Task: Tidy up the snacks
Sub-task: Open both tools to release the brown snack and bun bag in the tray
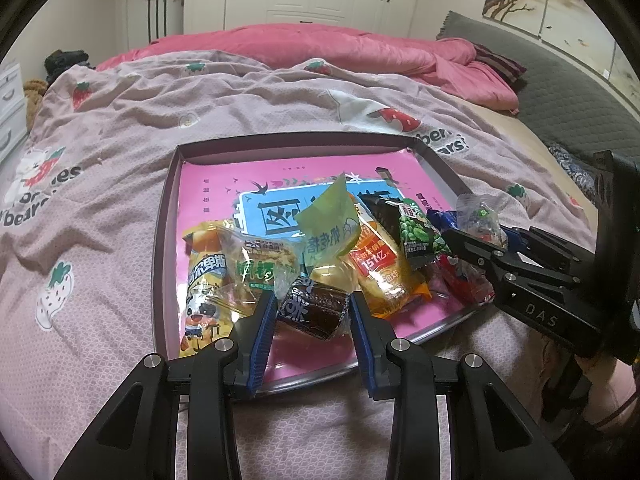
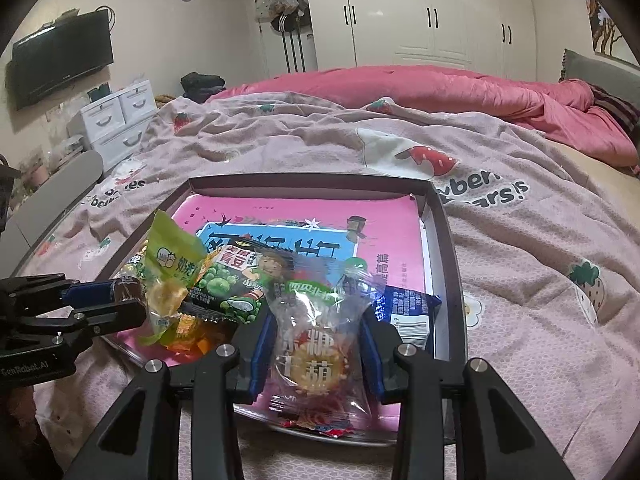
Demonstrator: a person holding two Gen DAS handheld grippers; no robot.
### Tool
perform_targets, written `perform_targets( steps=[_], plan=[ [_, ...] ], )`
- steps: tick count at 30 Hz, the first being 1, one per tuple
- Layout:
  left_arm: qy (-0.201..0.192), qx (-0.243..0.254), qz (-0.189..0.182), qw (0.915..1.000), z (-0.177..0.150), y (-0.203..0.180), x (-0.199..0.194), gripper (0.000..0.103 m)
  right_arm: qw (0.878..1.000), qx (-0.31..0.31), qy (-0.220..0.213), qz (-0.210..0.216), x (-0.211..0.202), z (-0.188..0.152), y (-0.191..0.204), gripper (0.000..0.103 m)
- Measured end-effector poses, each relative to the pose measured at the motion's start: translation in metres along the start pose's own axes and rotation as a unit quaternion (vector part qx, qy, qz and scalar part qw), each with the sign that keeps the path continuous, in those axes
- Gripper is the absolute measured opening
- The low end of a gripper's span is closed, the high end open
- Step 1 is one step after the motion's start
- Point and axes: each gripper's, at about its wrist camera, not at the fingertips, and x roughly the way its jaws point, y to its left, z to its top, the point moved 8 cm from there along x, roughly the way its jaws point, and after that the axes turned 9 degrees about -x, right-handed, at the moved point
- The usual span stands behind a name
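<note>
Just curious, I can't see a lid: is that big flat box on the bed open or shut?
Open. The box shows its pink printed floor, with snack packets lying inside its low walls.

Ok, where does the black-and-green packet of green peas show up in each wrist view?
Left wrist view: the black-and-green pea packet lies right of centre in the shallow pink-lined box, atop the snack pile.
Right wrist view: the same packet sits left of centre, just beyond the right claw.
Shared landmark: the light-green triangular snack bag stands on the packet's left in both views.
</note>
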Motion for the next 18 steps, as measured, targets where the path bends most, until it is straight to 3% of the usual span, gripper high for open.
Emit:
perform_targets(
  steps=[7, 18],
  plan=[
    [0.0, -0.001, 0.0, 1.0, -0.0002, 0.0, -0.0003, 0.038, 1.0, -0.003, 0.002, 0.0, -0.0023, 0.0002, 0.0009, 0.04],
    [0.004, -0.004, -0.004, 1.0, -0.0015, -0.0004, -0.0002, 0.038, 1.0, -0.008, 0.0, -0.002, -0.0076, -0.0007, 0.0035, 0.048]
  ],
)
